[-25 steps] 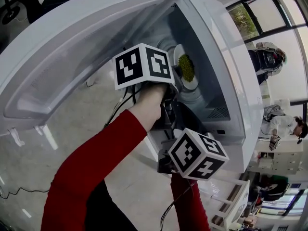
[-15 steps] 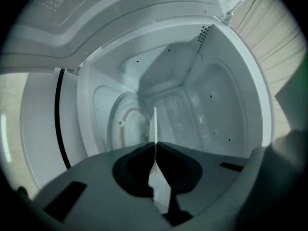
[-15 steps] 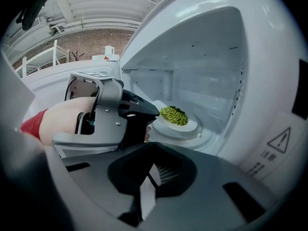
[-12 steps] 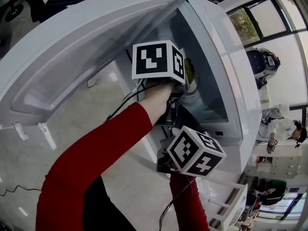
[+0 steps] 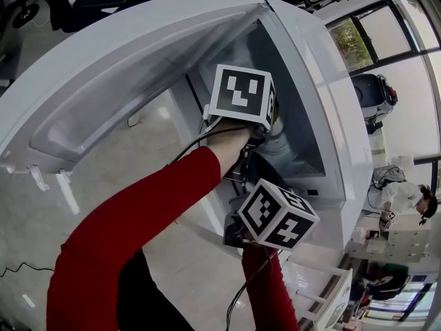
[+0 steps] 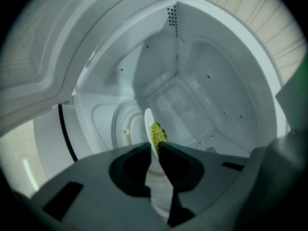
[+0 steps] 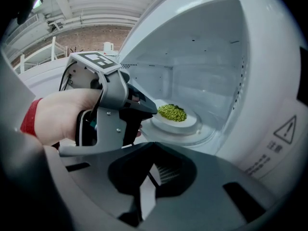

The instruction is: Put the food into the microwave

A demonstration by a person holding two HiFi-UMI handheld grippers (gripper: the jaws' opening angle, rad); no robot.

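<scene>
A white plate [image 7: 179,122] with green food [image 7: 172,112] lies on the glass turntable [image 7: 199,134] inside the open microwave [image 5: 331,95]. My left gripper [image 7: 152,111] reaches into the cavity at the plate's near rim. In its own view the plate [image 6: 149,121] shows edge-on, and the rim runs between the jaws of the left gripper [image 6: 154,147], which are opening. My right gripper [image 7: 153,146] hangs back outside the opening, shut and empty. In the head view the left marker cube [image 5: 242,95] hides the plate.
The microwave door [image 5: 103,81] is swung wide open to the left. The cavity walls [image 6: 207,81] close in around the left gripper. A red sleeve [image 5: 138,233] crosses the front of the opening. People and furniture are far off at the right.
The left gripper has gone a little deeper into the microwave and rolled, so its cube now covers the plate in the head view. The right gripper has stayed put.
</scene>
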